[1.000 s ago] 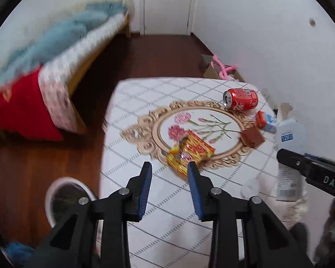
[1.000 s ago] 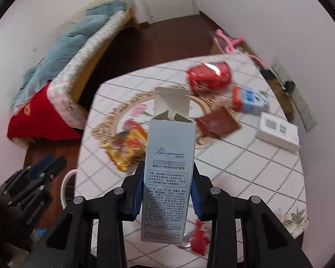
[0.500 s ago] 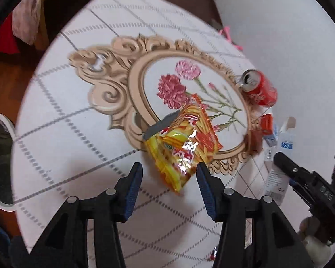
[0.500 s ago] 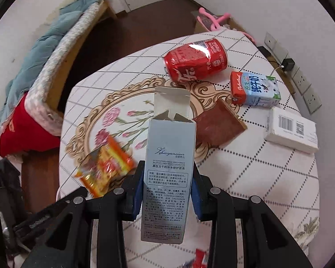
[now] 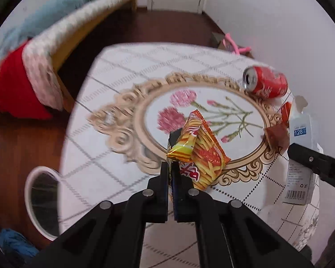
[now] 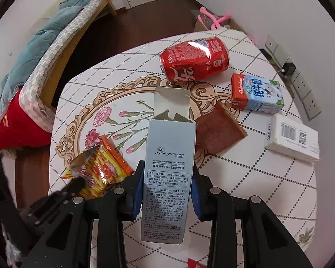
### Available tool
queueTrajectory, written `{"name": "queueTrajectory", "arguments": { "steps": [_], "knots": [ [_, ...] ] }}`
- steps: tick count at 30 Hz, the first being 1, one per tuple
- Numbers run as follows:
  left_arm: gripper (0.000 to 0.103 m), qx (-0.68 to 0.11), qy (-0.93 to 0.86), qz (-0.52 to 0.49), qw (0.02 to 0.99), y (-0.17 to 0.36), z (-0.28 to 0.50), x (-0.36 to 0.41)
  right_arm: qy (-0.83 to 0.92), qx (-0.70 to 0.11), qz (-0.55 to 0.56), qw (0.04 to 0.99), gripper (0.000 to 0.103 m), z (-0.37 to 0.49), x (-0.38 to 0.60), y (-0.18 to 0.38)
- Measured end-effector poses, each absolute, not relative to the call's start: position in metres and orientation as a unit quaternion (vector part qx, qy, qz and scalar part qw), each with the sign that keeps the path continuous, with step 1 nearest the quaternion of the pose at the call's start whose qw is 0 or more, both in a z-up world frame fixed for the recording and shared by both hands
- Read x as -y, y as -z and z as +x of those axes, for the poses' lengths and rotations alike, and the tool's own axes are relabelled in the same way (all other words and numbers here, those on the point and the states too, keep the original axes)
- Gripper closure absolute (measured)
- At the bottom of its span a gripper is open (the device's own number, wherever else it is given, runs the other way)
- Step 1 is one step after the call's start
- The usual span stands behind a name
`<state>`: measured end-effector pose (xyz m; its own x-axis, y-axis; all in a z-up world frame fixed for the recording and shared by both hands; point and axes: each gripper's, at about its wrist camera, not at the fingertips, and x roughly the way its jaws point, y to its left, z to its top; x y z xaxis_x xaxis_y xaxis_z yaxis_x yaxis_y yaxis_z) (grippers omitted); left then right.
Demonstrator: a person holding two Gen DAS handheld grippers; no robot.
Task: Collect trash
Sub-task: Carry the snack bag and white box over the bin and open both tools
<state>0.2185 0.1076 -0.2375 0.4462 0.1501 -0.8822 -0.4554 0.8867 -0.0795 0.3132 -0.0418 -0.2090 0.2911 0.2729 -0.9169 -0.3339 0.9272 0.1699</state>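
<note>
A white bin (image 5: 41,197) stands on the floor beside the table (image 5: 105,178). The left gripper (image 5: 172,169) is clamped on the edge of a yellow snack bag (image 5: 201,147) over the table's flower print. The right gripper (image 6: 167,192) grips an opened grey box (image 6: 168,165) upright between its pads. Behind it lie a brown wrapper (image 6: 218,129), a red can (image 6: 194,59) on its side, a milk carton (image 6: 256,93) and a white box (image 6: 292,137).
</note>
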Motion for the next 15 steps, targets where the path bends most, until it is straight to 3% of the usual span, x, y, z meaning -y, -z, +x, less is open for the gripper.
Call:
{"name": "queueTrajectory", "arguments": {
  "steps": [11,15],
  "knots": [
    [0.103,-0.412,-0.265,-0.135,0.861,0.131,0.104,-0.181,-0.289,-0.526,-0.025,0.799,0.065,0.241,-0.002,0.151],
    [0.103,-0.403,-0.304,-0.131,0.853,0.117,0.059,-0.212,-0.355,-0.516,-0.028,0.779,0.065,0.198,-0.055,0.132]
  ]
}}
